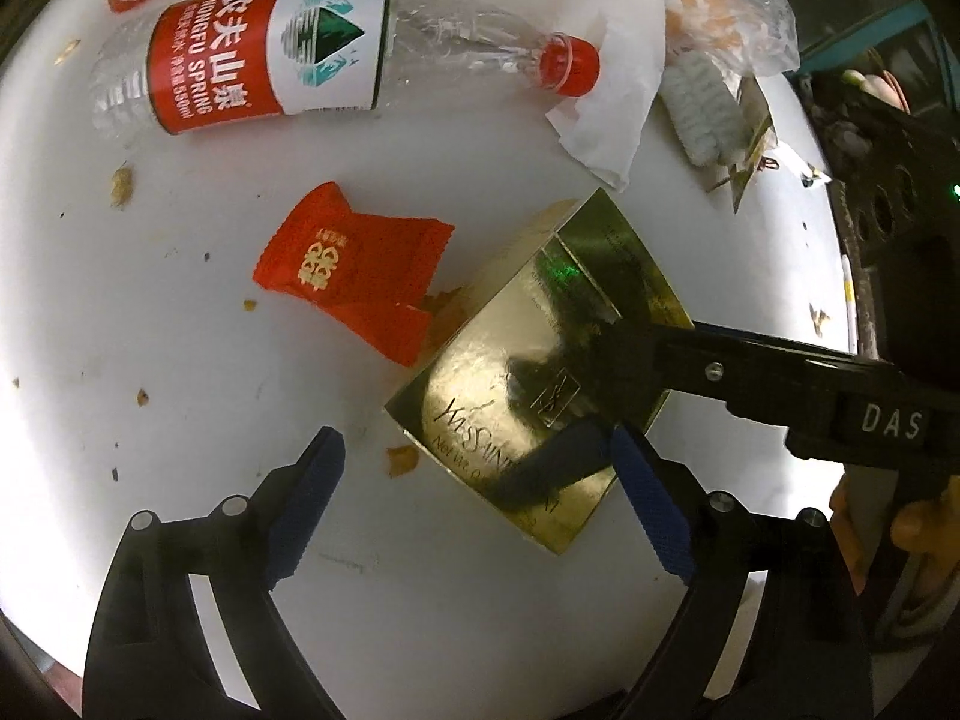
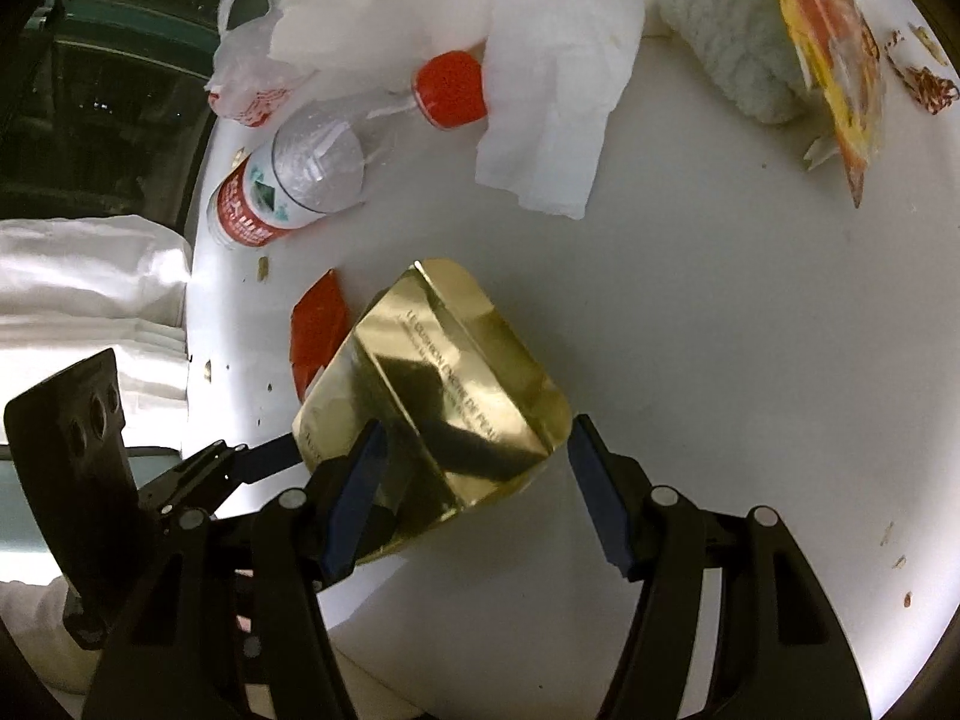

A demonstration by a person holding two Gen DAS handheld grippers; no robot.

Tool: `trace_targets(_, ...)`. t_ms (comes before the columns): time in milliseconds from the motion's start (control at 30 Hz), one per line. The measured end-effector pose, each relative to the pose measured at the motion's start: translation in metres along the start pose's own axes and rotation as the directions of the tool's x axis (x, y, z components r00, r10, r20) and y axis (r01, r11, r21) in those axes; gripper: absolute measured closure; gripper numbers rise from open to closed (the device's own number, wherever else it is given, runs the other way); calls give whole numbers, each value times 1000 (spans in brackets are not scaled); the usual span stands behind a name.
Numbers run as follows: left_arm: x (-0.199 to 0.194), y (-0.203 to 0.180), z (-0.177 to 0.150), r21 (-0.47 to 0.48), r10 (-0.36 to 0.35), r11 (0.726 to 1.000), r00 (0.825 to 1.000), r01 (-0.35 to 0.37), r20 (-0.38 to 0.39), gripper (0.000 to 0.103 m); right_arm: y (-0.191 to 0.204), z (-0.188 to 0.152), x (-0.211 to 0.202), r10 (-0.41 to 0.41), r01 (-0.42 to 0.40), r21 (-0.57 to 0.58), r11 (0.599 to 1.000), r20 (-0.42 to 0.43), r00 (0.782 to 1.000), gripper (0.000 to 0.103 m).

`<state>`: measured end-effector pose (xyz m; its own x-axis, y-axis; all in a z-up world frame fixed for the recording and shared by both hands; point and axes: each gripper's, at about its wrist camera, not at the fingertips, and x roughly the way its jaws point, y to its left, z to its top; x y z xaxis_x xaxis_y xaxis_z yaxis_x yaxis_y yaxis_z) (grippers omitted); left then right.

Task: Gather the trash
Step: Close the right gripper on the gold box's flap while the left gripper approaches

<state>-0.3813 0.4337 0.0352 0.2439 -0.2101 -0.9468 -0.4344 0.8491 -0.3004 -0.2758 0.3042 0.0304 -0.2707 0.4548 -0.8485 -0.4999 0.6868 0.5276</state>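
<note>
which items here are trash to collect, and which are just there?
Trash to collect:
gold box, between the open right tongs
water bottle
red wrapper
white tissue
plastic bag
yellow wrapper

Just there:
white table
white fluffy roll, cannot tell whether trash
left tongs, open, holding nothing

Right gripper (image 2: 474,480) sat with jaws spread wide around the near end of the gold box (image 2: 444,384), which lay on the white table (image 2: 750,330); contact with the pads unclear. Left gripper (image 2: 264,459) reached in from the left, tips at the box's left edge. Beyond lay a red wrapper (image 2: 318,324), water bottle (image 2: 300,180), paper napkin (image 2: 540,90).
</note>
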Motion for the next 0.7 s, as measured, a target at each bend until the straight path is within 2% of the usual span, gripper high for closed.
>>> trace_targets(433,9,-10,16,21,-33,999,999,34,-22,15,8,9,6,28,-28,-44,999,-1,1000,43)
trace_targets(500,9,-11,17,23,-37,999,999,37,-23,17,12,9,4,26,-26,-75,997,6,1000,54)
trace_targets(567,9,-12,19,21,-46,999,999,46,-24,20,16,9,3,38,-38,-95,995,0,999,70)
trace_targets(700,8,-16,25,17,-62,998,998,63,-18,24,26,6,0,25,-25,-156,987,-8,1000,77)
